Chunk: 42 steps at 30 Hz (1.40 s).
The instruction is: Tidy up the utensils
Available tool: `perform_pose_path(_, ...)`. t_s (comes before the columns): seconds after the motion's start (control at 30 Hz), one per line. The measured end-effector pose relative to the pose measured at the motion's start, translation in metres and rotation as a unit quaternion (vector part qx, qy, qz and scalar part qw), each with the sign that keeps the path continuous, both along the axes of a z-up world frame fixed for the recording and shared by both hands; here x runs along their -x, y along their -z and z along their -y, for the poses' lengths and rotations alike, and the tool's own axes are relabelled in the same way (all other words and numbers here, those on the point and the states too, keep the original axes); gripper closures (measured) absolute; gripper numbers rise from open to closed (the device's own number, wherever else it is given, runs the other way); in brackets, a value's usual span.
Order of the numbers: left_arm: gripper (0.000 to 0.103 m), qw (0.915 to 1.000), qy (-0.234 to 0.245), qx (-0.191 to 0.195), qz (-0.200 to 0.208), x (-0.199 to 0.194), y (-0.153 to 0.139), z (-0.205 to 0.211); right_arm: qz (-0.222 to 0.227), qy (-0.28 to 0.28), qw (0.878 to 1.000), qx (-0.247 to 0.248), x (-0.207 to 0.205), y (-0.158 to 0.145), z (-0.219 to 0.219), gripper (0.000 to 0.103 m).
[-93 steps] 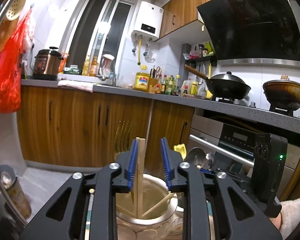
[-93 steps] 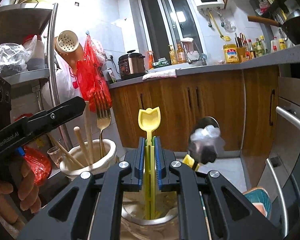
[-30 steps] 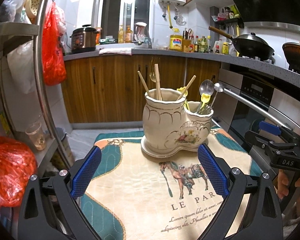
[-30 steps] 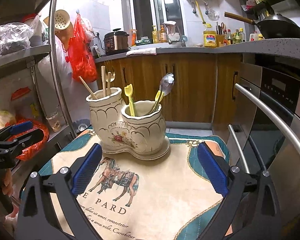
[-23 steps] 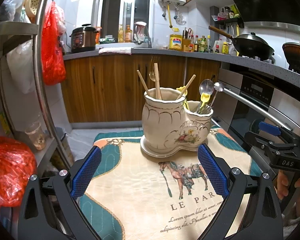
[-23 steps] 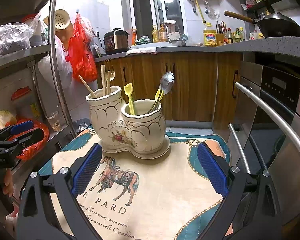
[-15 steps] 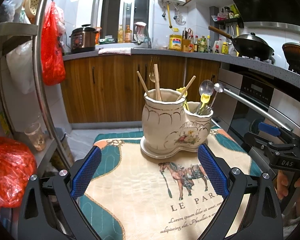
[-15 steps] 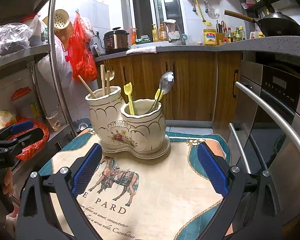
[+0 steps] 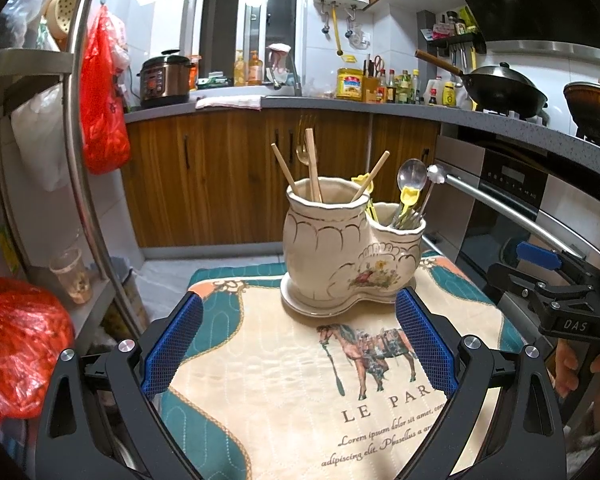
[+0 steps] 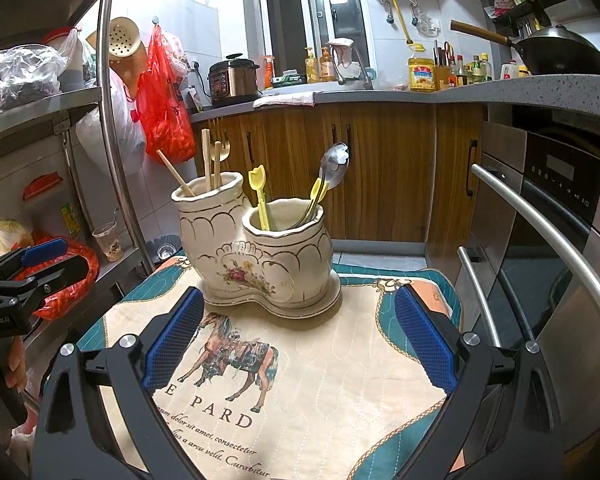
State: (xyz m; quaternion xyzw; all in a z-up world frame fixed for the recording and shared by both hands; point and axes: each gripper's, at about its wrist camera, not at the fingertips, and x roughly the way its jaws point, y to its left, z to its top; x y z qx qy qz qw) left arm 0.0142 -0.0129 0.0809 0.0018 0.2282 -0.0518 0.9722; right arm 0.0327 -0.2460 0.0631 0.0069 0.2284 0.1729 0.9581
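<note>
Plainly, the left gripper (image 9: 298, 344) and right gripper (image 10: 296, 340) both hang spread wide and empty above the horse-print mat (image 10: 300, 380), well short of the two-cup ceramic holder (image 10: 260, 252) standing at the mat's far edge. Its taller cup carries chopsticks (image 10: 207, 160) and a gold fork (image 10: 220, 148); the lower cup carries two yellow utensils (image 10: 259, 192) and a steel spoon (image 10: 334, 164). The utensils look light and stiff, the spoon likely slick, so pinch each mid-handle above the rim. The holder looks heavy and breakable; nudging it is best avoided.
</note>
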Motion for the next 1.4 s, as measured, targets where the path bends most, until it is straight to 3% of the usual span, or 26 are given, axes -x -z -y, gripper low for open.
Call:
perform_pose_path(0.53, 0.006, 0.9999, -0.002, 0.011, 0.006, 0.002, 0.000, -0.003, -0.001, -0.004, 1.000, 0.001, -0.003, 0.001, 0.000, 0.008)
perform_pose_path(0.73, 0.006, 0.9995, -0.001, -0.020, 0.025, 0.004, -0.001, 0.006, -0.002, -0.004, 1.000, 0.001, -0.003, 0.002, -0.001, 0.008)
perform_pose_path(1.4, 0.006, 0.9998, 0.001, -0.019, 0.005, -0.002, 0.004, 0.006, -0.028, 0.001, 1.000, 0.010, -0.010, 0.013, -0.002, 0.006)
